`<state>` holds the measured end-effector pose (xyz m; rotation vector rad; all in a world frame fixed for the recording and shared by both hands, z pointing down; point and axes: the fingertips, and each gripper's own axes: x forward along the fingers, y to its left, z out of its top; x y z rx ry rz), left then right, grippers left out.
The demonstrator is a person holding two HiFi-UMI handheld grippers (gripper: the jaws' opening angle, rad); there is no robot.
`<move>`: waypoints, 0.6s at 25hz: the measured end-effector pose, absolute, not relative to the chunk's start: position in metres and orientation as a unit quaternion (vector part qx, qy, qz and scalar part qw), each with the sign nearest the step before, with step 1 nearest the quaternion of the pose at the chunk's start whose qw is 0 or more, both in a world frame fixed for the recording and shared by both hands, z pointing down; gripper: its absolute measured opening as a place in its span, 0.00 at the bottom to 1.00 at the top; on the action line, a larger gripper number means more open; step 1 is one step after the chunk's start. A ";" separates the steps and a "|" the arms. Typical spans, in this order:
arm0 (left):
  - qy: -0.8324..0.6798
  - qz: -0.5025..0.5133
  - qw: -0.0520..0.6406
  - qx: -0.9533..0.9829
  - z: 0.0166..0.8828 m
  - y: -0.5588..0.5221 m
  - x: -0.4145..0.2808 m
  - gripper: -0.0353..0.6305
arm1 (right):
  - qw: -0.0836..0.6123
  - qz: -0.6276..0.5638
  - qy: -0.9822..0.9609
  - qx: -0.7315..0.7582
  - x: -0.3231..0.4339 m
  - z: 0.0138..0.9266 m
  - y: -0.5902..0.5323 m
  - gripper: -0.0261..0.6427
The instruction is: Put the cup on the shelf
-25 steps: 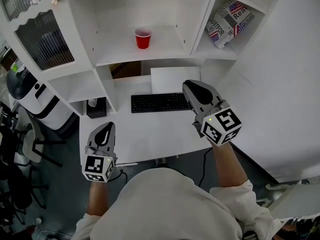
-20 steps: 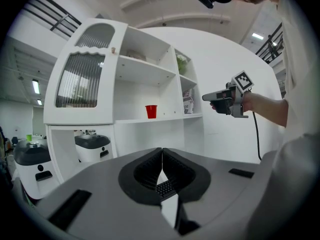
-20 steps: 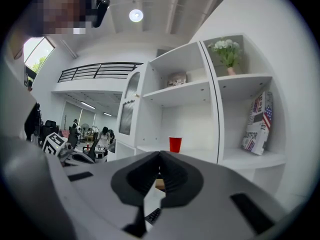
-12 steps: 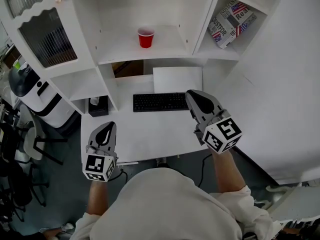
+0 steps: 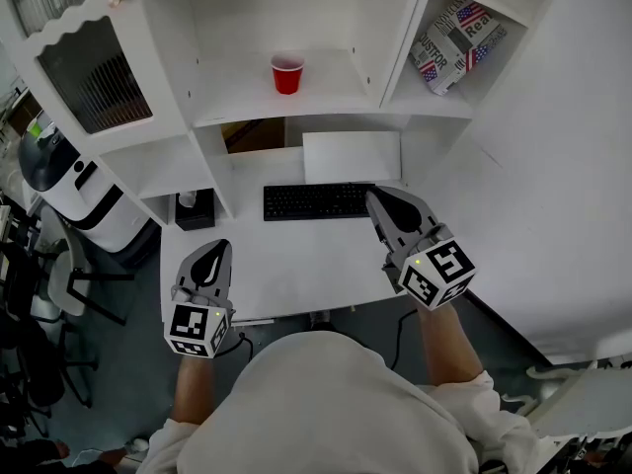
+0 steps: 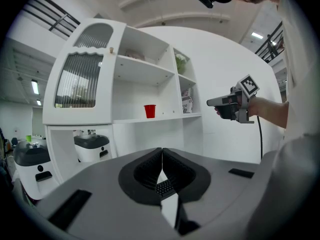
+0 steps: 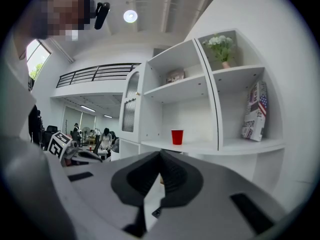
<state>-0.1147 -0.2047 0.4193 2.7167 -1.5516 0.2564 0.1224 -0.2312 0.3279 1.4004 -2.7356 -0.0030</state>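
1. Nearest in the head view, the left gripper point(image 5: 209, 252) sits at 8 o'clock from the picture's centre, over the front edge of the white desk point(image 5: 286, 265). The left gripper view shows its jaws pressed together with nothing between them.
2. The right gripper point(image 5: 380, 197) is at 4 o'clock from centre. Its jaws are likewise clenched together and empty, and its tips show at the right end of the black keyboard point(image 5: 318, 201).
3. The keyboard lies across the desk near centre. A white sheet point(image 5: 351, 156) lies just beyond it, toward 12 o'clock. A small black box point(image 5: 195, 208) stands at the keyboard's 9 o'clock.
4. Farther, at 12 o'clock, the red cup point(image 5: 286, 74) stands upright on the shelf point(image 5: 247, 102), well apart from both grippers.
5. At the cup's 2 o'clock, in the next compartment, a flag-printed packet point(image 5: 452, 42) leans.
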 end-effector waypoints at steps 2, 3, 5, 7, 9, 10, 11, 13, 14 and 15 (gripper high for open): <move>-0.493 0.082 0.001 0.866 0.419 -0.205 -0.113 0.06 | 0.034 0.001 -0.890 0.455 0.123 0.329 -0.230 0.04; -0.493 0.082 0.001 0.866 0.419 -0.205 -0.113 0.06 | 0.033 0.002 -0.890 0.455 0.123 0.330 -0.230 0.04; -0.492 0.082 0.001 0.867 0.419 -0.205 -0.112 0.06 | 0.033 0.003 -0.890 0.455 0.124 0.330 -0.229 0.04; -0.491 0.083 0.000 0.867 0.419 -0.205 -0.111 0.06 | 0.032 0.003 -0.890 0.456 0.125 0.330 -0.229 0.04; -0.490 0.083 0.000 0.868 0.419 -0.206 -0.110 0.06 | 0.031 0.003 -0.889 0.456 0.126 0.330 -0.229 0.04; -0.489 0.083 0.000 0.868 0.419 -0.206 -0.110 0.06 | 0.032 0.004 -0.889 0.456 0.126 0.330 -0.229 0.04; -0.489 0.084 0.000 0.868 0.419 -0.206 -0.109 0.06 | 0.032 0.004 -0.889 0.456 0.126 0.331 -0.229 0.04; -0.489 0.084 0.000 0.868 0.419 -0.206 -0.109 0.06 | 0.033 0.005 -0.890 0.456 0.127 0.332 -0.230 0.04; -0.488 0.084 0.001 0.869 0.419 -0.207 -0.108 0.06 | 0.033 0.005 -0.890 0.456 0.127 0.332 -0.230 0.04; -0.488 0.084 0.001 0.869 0.419 -0.207 -0.108 0.06 | 0.033 0.005 -0.890 0.456 0.127 0.332 -0.231 0.04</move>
